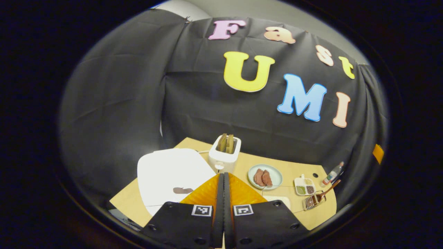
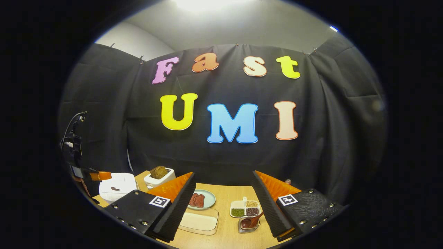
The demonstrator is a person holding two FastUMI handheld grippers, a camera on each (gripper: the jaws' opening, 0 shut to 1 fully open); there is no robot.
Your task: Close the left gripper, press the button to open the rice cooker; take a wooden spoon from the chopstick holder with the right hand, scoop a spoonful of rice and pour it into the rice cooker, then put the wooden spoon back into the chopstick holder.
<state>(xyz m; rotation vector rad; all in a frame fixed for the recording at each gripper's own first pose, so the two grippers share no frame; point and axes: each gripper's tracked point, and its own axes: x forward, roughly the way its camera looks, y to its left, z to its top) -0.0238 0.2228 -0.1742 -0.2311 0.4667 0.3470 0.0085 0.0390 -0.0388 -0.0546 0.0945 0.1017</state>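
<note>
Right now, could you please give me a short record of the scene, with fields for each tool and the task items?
left tool: shut, empty, above the rice cooker
right tool: open, empty, above the table
rice cooker lid: closed
wooden spoon: in the chopstick holder
rice container: clear, on the table
also present: toaster, plate of meat, divided dish, bottle
</note>
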